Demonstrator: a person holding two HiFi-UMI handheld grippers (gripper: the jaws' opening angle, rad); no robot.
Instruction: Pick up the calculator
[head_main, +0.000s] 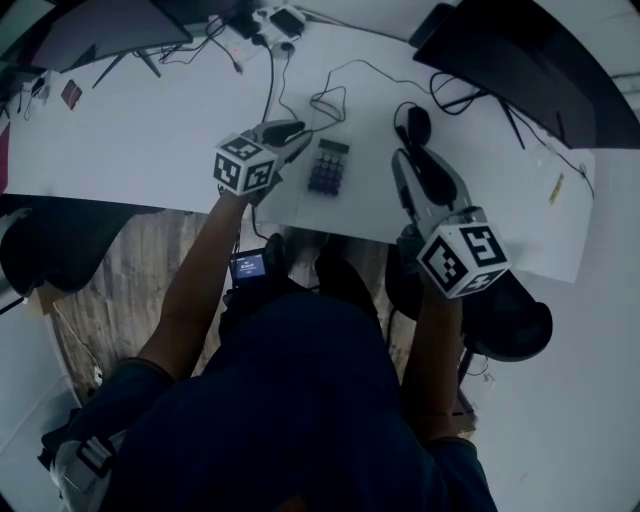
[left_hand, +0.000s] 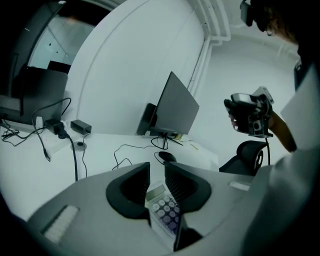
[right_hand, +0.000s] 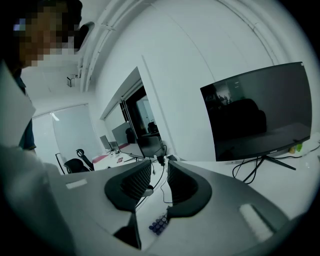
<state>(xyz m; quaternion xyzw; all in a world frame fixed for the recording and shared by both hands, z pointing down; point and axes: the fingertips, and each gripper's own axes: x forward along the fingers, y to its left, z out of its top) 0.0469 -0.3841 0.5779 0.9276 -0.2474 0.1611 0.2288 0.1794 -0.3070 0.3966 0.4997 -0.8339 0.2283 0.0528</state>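
The dark calculator (head_main: 328, 165) lies flat on the white desk (head_main: 150, 130), near its front edge. My left gripper (head_main: 292, 133) hovers just left of it, apart from it. In the left gripper view the calculator (left_hand: 165, 207), with its display and pale keys, shows through the slim gap of the left gripper (left_hand: 157, 172), beyond the jaws and not held. My right gripper (head_main: 420, 165) hangs to the calculator's right, lifted off the desk. The right gripper (right_hand: 159, 175) has nothing between its pads, and the calculator's keys (right_hand: 157, 224) show low beneath it.
A black mouse (head_main: 418, 122) with its cable (head_main: 335, 95) lies behind the right gripper. A dark monitor (head_main: 540, 60) stands at the back right, and a power strip (head_main: 275, 20) at the back. A black chair (head_main: 510, 320) sits under the desk edge at right.
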